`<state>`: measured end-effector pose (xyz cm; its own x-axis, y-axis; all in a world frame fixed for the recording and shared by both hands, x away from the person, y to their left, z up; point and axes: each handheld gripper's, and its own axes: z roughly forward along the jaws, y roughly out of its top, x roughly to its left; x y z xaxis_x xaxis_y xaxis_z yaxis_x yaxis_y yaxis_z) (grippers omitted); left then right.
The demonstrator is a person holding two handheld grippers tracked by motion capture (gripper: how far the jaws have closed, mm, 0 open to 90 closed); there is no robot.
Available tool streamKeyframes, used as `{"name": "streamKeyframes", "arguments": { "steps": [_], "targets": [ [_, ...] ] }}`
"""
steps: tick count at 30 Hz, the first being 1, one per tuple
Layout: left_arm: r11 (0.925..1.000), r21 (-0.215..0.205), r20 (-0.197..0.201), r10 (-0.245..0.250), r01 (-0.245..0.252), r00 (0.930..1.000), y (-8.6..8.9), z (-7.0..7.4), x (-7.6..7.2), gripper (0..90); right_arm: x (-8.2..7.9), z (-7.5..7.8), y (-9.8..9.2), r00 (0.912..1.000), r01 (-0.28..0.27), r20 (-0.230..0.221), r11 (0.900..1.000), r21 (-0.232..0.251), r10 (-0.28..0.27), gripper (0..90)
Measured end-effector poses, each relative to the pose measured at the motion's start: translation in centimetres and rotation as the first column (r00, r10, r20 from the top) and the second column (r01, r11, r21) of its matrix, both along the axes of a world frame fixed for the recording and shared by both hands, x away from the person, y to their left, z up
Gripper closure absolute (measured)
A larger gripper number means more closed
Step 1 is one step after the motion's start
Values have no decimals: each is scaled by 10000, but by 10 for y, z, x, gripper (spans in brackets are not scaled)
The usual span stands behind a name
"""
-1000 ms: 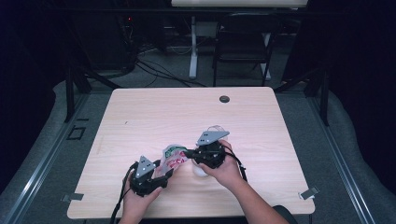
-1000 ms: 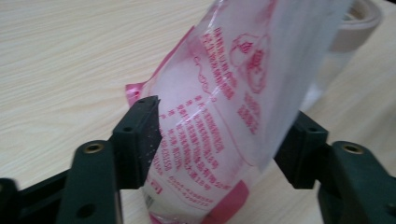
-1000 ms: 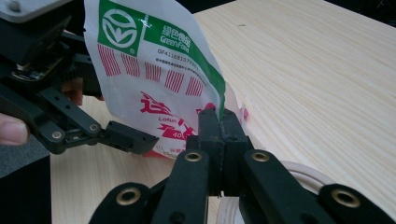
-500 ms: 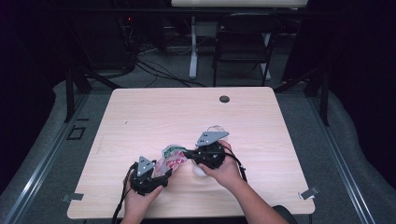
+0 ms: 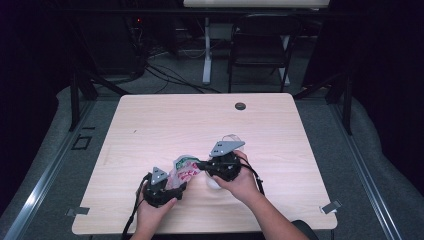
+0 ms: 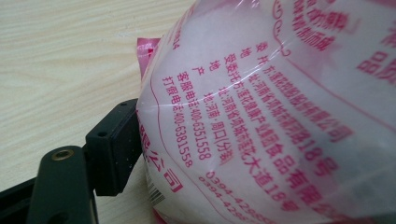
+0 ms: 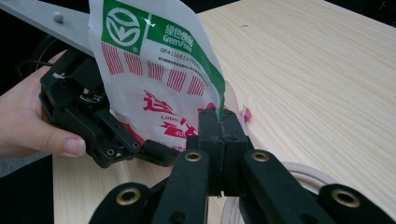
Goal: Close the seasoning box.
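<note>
Translucent white plastic food bag (image 5: 183, 170) with red and green print, near table's (image 5: 150, 125) front edge, between 2 grippers. Right gripper (image 7: 219, 122): jaws pinched on bag's edge. Left gripper (image 5: 176, 188): jaws just opening, bag bulging between them; contact unclear.

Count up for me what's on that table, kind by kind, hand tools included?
Grippers: 2, left gripper and right gripper
Bags: 1, the printed bag
Clear rings: 1, the ring beside the right gripper
Dark round insets in the tabletop: 1, the inset
Total: 5
</note>
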<state>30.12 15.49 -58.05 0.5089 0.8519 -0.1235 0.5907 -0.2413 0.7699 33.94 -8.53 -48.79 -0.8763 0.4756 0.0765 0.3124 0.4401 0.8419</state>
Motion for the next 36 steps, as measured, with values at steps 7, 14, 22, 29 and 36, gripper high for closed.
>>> {"name": "streamKeyframes", "arguments": {
  "steps": [7,14,22,29,36],
  "targets": [
    [9998,185,-114,-73,75,9999,-2,-4,2,245,0,0,0,10000,-3,8,10000,36,3,900],
    [9992,392,-222,-95,104,9997,-5,-7,6,245,-1,0,1,10000,-20,48,10000,3,20,900],
    [9971,732,-422,-184,215,9989,-7,-7,8,254,-2,0,1,10000,-39,74,10000,-32,39,900],
    [9932,1149,-282,-165,196,9995,-11,-8,8,259,-2,0,2,10000,-17,97,10000,-64,18,900],
    [9888,1491,-255,-28,66,9997,-13,-8,8,239,-2,-1,2,10000,-27,77,10000,-23,28,900]
  ]
}}
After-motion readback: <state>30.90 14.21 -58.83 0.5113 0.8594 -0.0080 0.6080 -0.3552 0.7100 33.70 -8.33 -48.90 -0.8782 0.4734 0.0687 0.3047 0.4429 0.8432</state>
